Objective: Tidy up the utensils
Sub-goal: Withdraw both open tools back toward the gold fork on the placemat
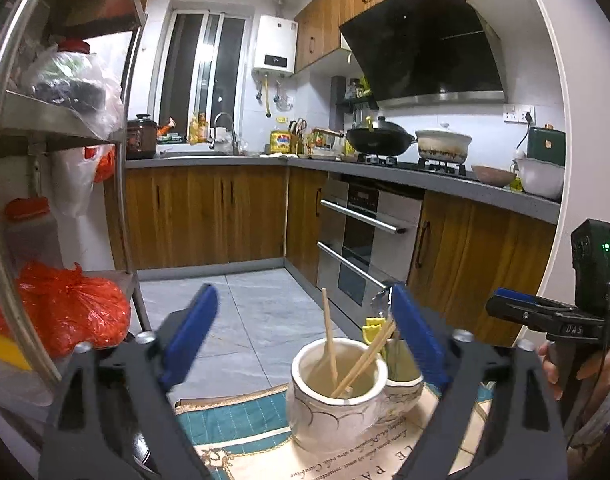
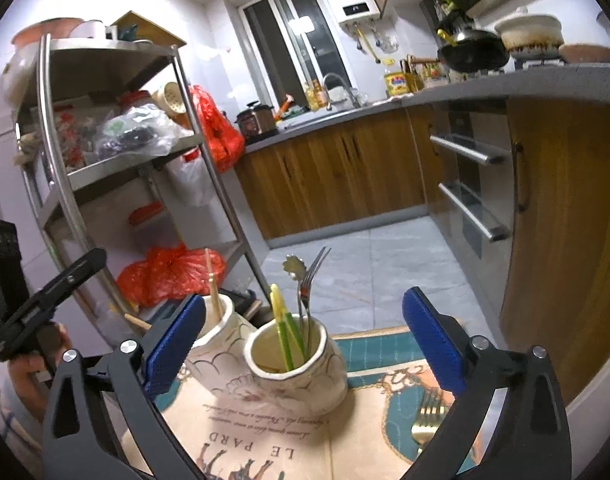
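1. The left gripper (image 1: 305, 340) is seen spread wide above the bench, with nothing held between its blue pads.
2. The right gripper (image 2: 305, 344) is likewise seen wide open and empty.
3. Wooden chopsticks (image 1: 331, 344) are stood in the left ceramic jar (image 1: 329, 408) on the printed mat (image 2: 265, 440).
4. A fork (image 2: 307, 292), a flower-ended spoon (image 2: 293, 268) and yellow-green chopsticks (image 2: 283, 328) are stood in the right ceramic jar (image 2: 301, 376), just beside the first.
5. A gold fork (image 2: 425, 420) is left lying on the mat beneath the right gripper.
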Demonstrator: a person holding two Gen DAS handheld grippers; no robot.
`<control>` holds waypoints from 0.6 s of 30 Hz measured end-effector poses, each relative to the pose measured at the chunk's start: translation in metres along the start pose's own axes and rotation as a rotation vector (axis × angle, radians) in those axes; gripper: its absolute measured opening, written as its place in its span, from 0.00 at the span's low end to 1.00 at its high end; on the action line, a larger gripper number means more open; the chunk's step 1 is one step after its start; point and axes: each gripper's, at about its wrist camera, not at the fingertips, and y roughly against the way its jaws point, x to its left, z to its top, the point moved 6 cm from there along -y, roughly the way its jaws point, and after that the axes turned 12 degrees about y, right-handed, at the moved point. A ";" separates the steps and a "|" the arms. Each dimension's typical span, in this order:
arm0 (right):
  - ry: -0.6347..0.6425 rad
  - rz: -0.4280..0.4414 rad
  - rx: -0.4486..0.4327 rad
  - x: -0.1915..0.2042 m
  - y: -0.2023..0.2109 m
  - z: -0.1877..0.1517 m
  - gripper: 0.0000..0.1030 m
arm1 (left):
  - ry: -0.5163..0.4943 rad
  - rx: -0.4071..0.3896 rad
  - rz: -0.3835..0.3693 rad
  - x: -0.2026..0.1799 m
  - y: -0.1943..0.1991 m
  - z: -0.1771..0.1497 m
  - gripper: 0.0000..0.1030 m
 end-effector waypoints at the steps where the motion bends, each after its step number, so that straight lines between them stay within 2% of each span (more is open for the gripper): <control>1: 0.005 -0.006 -0.001 0.000 0.003 0.000 0.95 | 0.000 -0.005 0.012 -0.002 0.004 -0.001 0.94; 7: 0.034 -0.038 -0.012 -0.003 0.028 -0.001 0.95 | -0.052 -0.014 0.072 -0.016 0.019 -0.007 0.94; 18: 0.076 -0.107 0.015 -0.015 0.057 -0.016 0.95 | -0.055 0.026 0.052 -0.033 0.029 -0.020 0.94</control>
